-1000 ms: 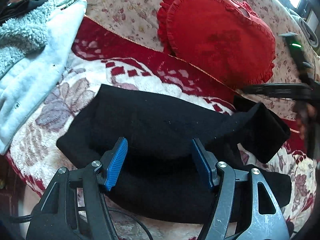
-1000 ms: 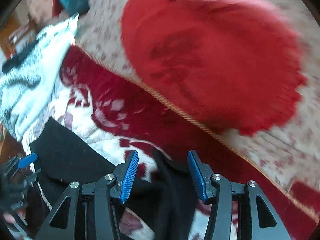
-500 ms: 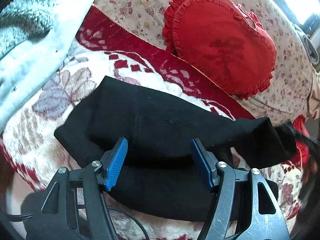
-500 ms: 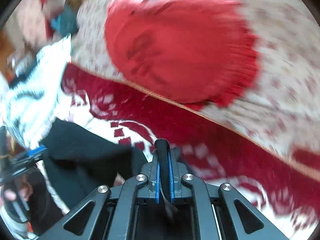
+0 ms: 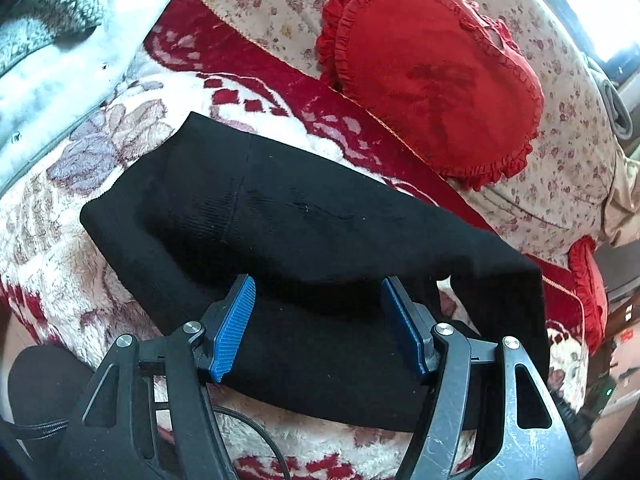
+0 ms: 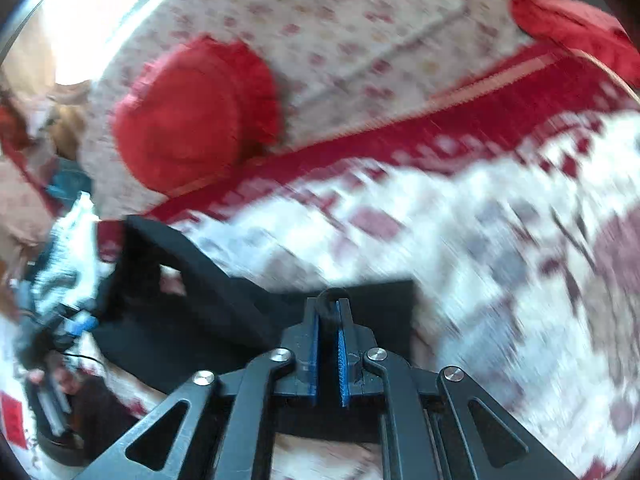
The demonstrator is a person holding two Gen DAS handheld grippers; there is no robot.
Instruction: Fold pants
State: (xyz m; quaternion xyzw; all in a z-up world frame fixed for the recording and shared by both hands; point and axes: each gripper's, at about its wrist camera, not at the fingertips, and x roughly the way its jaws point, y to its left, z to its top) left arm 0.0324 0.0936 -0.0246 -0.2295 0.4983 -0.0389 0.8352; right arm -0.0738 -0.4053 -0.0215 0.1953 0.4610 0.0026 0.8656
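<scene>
The black pants (image 5: 304,220) lie across the red and white floral blanket (image 5: 52,216), folded over on themselves. My left gripper (image 5: 320,312) is open, its blue pads on either side of the near fold and just above the cloth. My right gripper (image 6: 330,320) is shut on a bunched edge of the black pants (image 6: 192,276) and holds it off the blanket; that view is blurred. The left gripper also shows small at the left of the right wrist view (image 6: 76,326).
A red heart-shaped cushion (image 5: 432,80) leans on the floral sofa back (image 5: 560,152). A second red cushion (image 5: 588,284) lies at the right. A pale fleece garment (image 5: 56,60) is piled at the left. A black cable (image 5: 256,440) runs below the left gripper.
My right gripper closed on the pant edge and has swung to the right with it, stretching the cloth out. The left gripper stayed open over the fold.
</scene>
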